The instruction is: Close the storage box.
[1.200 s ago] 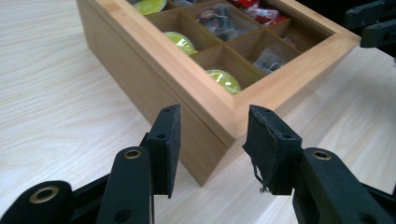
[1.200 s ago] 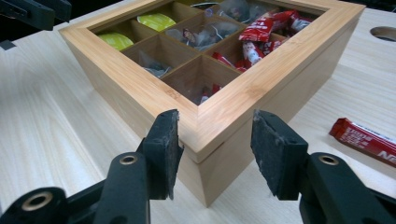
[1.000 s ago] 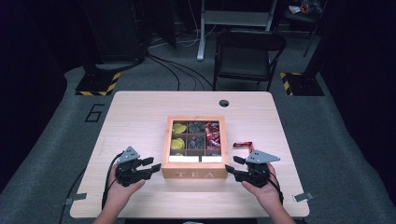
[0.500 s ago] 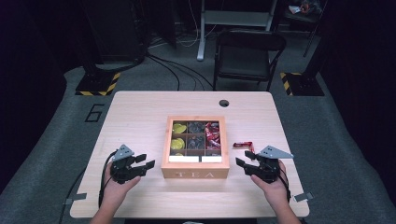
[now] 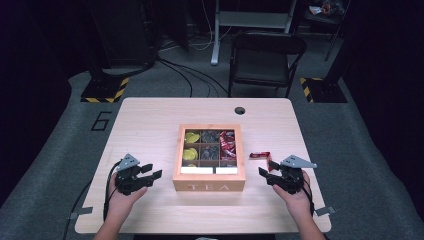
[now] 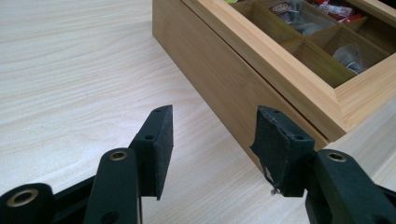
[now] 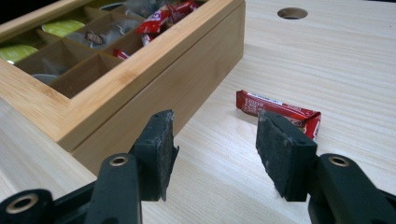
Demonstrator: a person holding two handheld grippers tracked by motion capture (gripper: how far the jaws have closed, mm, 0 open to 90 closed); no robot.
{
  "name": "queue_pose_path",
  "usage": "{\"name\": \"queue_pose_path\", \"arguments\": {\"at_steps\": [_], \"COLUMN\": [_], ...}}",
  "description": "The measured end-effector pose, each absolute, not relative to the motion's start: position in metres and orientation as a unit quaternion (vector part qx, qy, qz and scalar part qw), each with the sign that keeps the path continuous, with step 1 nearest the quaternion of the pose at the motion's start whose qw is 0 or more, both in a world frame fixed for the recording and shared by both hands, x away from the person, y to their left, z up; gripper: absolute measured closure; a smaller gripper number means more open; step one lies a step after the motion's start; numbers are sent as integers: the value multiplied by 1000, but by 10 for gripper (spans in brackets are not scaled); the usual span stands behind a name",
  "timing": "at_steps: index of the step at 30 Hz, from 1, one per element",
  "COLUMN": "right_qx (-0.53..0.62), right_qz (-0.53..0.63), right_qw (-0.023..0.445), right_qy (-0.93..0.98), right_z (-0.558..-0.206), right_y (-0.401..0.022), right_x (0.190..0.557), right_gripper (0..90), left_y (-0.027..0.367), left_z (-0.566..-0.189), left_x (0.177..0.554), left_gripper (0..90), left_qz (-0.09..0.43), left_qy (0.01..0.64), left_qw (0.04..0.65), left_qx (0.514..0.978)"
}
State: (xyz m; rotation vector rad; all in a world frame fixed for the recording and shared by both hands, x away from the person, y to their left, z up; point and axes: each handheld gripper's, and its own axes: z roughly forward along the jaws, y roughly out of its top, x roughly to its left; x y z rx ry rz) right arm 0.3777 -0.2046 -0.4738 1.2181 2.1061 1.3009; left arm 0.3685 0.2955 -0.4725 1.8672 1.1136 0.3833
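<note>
Starting at the left, the left gripper (image 5: 150, 176) rests near the table's (image 5: 150, 120) front edge, its jaws apart with nothing between them, having just been opening; in the left gripper view they point at the tea box's (image 6: 224, 79) side wall, just beside it but not touching. That tea box (image 5: 209, 186), a wooden case marked TEA, sits mid-table with six open compartments: two at the left hold yellow-green packets (image 5: 190, 145), two in the middle hold dark sachets (image 5: 210, 145), and two at the right hold red wrappers (image 5: 227, 145); I cannot count the single packets inside. It is likely rigid and fairly heavy, best taken by its two side walls together. Further right, one red snack bar (image 7: 278, 111) lies flat on the table, just beside the box's right wall but apart from it. I judge it light, thin and crinkly, with a slippery foil skin that could skate away; pinching across its narrow width near the middle looks safest. Last, the right gripper (image 7: 215, 149) hovers short of that bar, jaws apart and empty.
</note>
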Motion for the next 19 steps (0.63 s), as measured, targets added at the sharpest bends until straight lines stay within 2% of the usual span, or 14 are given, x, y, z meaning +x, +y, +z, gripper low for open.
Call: {"name": "queue_pose_path", "arguments": {"at_steps": [19], "right_qx": [426], "right_qz": [443], "right_qw": [190], "right_qy": [766], "right_z": [-479], "right_y": [-198], "right_x": [379], "right_gripper": [462], "left_y": [294], "left_z": [-476], "left_x": [369], "left_gripper": [461], "left_qz": [149], "left_qy": [443], "left_qw": [432], "left_qx": [771]}}
